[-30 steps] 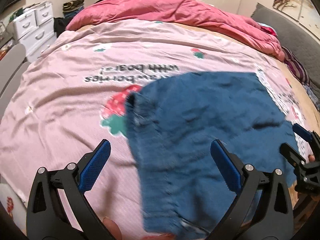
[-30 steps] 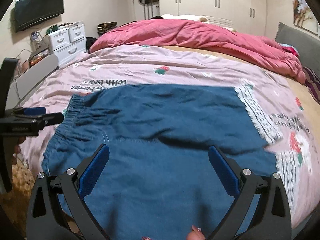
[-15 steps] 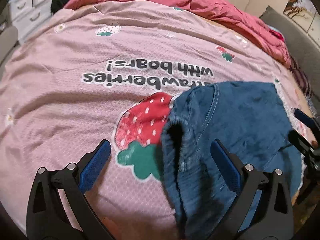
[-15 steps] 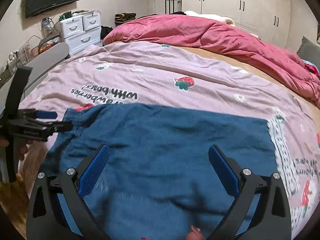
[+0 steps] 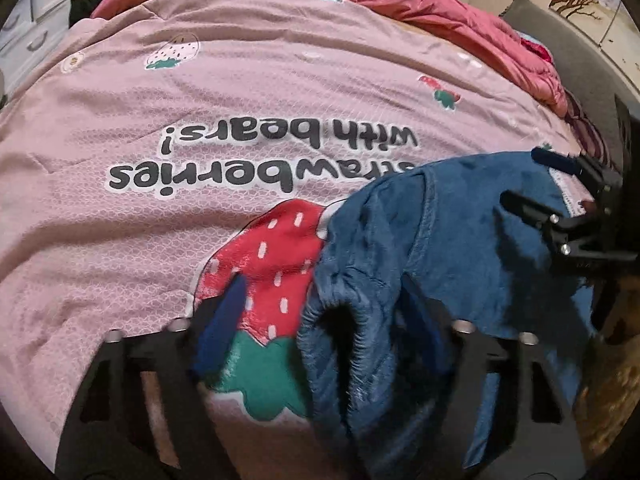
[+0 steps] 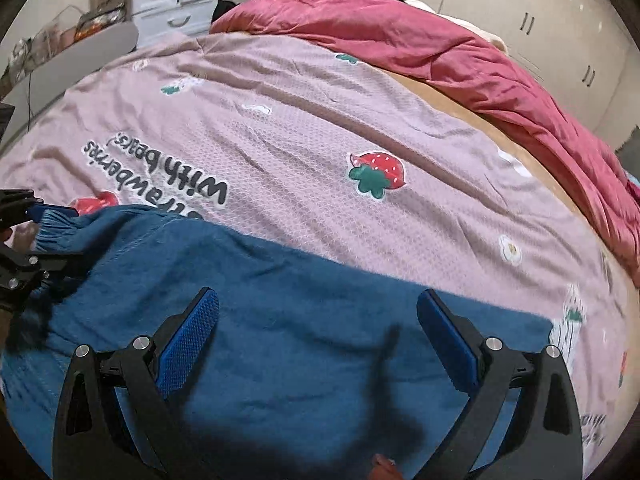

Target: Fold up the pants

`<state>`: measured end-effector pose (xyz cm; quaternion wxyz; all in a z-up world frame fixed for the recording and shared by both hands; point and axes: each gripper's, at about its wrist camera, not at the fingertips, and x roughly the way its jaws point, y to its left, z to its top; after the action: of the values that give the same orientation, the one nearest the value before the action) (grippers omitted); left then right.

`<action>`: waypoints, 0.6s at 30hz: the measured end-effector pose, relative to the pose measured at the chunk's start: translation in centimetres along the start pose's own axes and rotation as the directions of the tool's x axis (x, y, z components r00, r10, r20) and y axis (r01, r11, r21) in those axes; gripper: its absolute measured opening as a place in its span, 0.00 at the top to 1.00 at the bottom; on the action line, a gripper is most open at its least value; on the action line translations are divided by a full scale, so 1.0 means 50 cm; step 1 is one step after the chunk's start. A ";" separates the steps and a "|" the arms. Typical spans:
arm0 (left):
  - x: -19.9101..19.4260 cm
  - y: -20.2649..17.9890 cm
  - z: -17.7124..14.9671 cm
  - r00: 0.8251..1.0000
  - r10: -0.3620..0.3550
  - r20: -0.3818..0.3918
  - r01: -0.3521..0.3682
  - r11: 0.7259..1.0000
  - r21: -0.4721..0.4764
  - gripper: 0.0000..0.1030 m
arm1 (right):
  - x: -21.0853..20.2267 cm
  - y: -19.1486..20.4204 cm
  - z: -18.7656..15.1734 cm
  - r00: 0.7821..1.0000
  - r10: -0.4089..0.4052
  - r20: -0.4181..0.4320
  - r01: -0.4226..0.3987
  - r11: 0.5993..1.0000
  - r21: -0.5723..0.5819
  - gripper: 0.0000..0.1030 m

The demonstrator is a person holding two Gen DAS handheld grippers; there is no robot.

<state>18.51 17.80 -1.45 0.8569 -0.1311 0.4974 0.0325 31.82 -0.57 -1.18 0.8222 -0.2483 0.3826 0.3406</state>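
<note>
Waistband [image 5: 340, 320] now between left fingers [image 5: 224, 320]

Both wrist views look low and close across the bedspread [image 5: 240, 80], sharing the pants [image 6: 280, 320].

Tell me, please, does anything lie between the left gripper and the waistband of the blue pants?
Nothing visible does. The left gripper is open, its fingers straddling the bunched elastic waistband of the blue pants on the pink bedspread.

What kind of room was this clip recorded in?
Most likely a bedroom: a bed under a pink strawberry-print sheet, a bunched red duvet at its far end, white wardrobe doors and a drawer unit behind.
</note>
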 end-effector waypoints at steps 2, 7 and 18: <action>0.000 0.004 0.003 1.000 0.003 0.005 -0.003 1.000 -0.009 0.70 | 0.010 0.000 0.006 1.000 0.010 -0.007 -0.011 1.000 -0.027 0.04; -0.046 -0.005 0.006 0.995 -0.065 0.073 0.064 0.998 0.015 0.77 | 0.025 0.003 0.018 0.997 0.069 -0.022 -0.070 0.994 -0.079 0.04; -0.109 -0.024 -0.022 0.981 -0.072 0.181 0.051 0.991 0.123 0.78 | 0.050 0.061 0.062 0.996 0.071 -0.052 -0.085 0.924 -0.374 0.29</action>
<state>15.05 16.79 2.95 0.9062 -0.0920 0.4126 -0.0114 32.16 4.42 -1.82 0.7380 -0.3918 0.3353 0.4352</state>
